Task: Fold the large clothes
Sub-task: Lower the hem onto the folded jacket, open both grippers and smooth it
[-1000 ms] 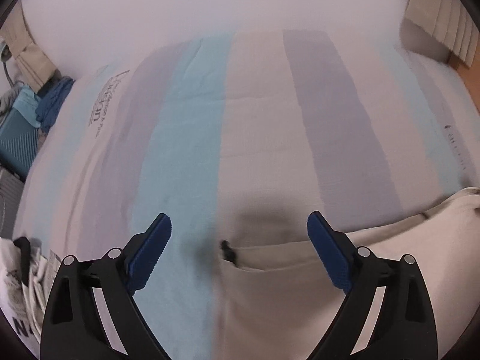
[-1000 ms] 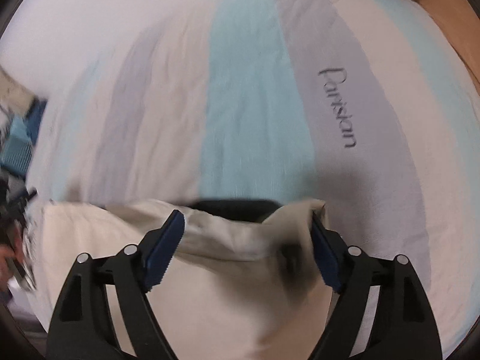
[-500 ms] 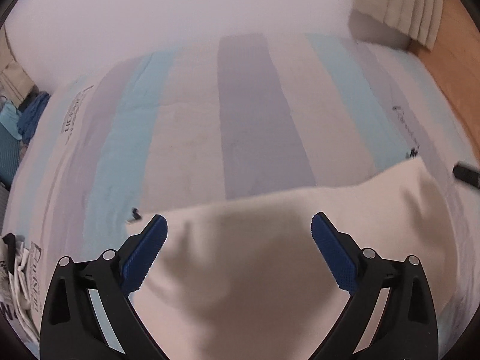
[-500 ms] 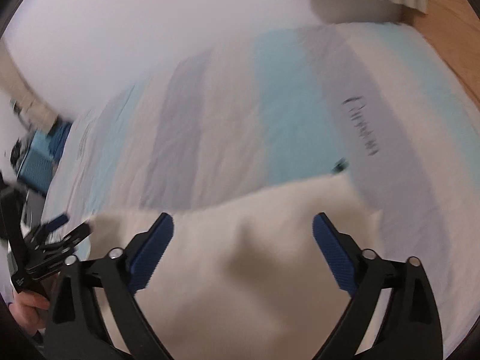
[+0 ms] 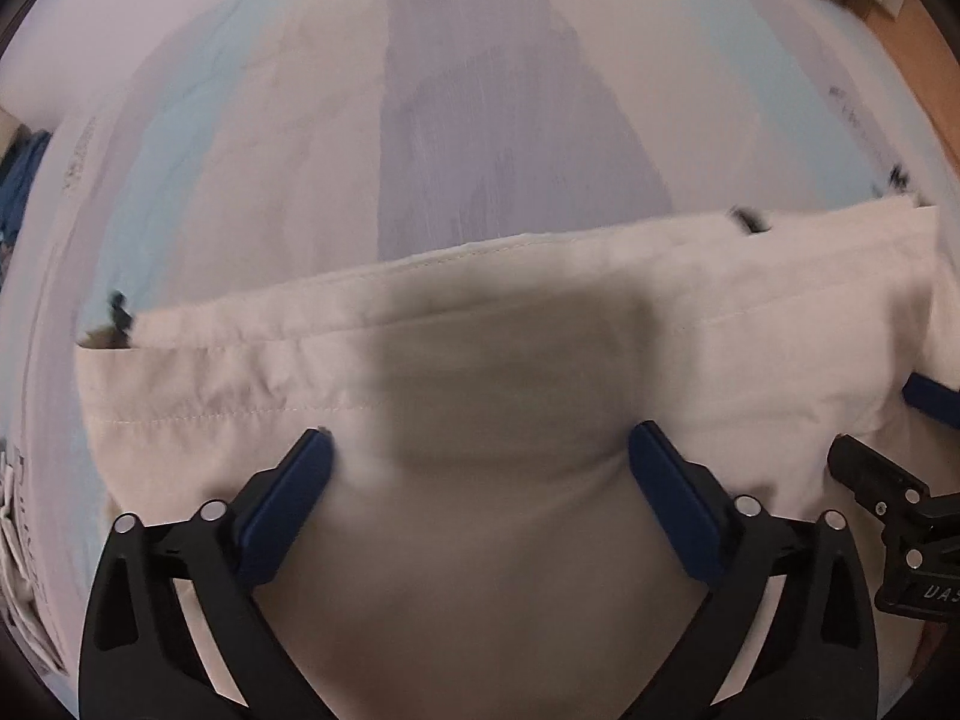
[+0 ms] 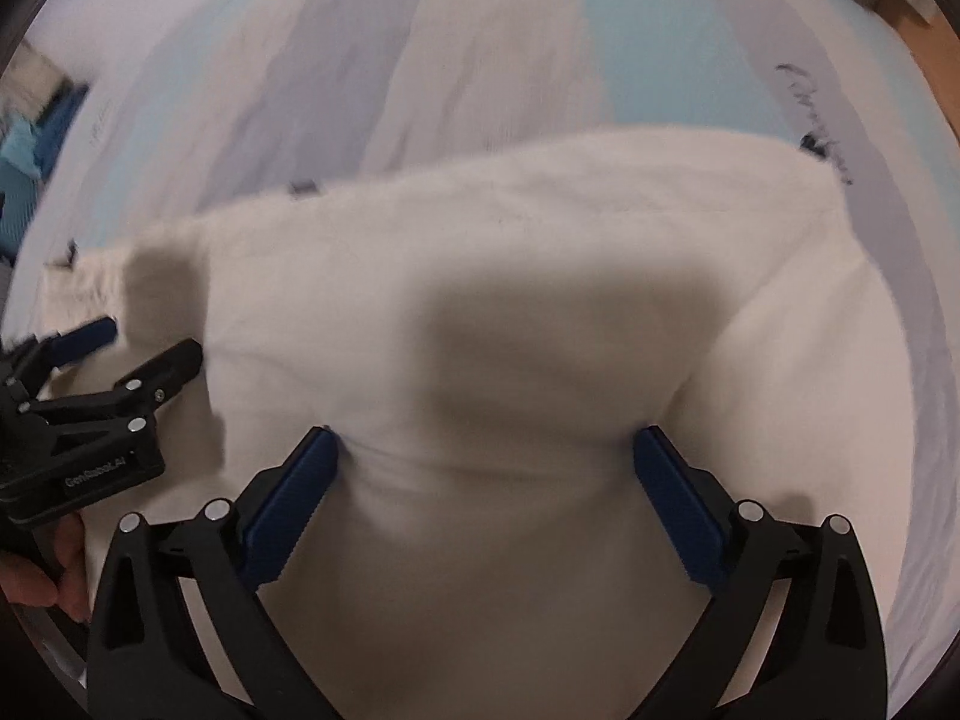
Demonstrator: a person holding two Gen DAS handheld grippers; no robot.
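Note:
A large cream garment lies spread on a striped bedspread, with a stitched hem along its far edge. My left gripper points steeply down at it. Its jaws are opening wide, the cloth lies under the gap, and the blue pads press nothing. In the right wrist view the same cream garment fills the middle. My right gripper hangs over it the same way, jaws opening, pads off the cloth. Each gripper shows in the other's view: the right gripper at the right edge, the left gripper at the left.
The bedspread has grey, pale blue and cream stripes with dark lettering. Wooden floor shows at the top right. Blue items lie off the bed's left side. A hand holds the left gripper.
Both grippers have sunk toward the bed and swung sideways. The cloth bunched between the right jaws a second ago now lies spread below them. Both jaws stand a little wider.

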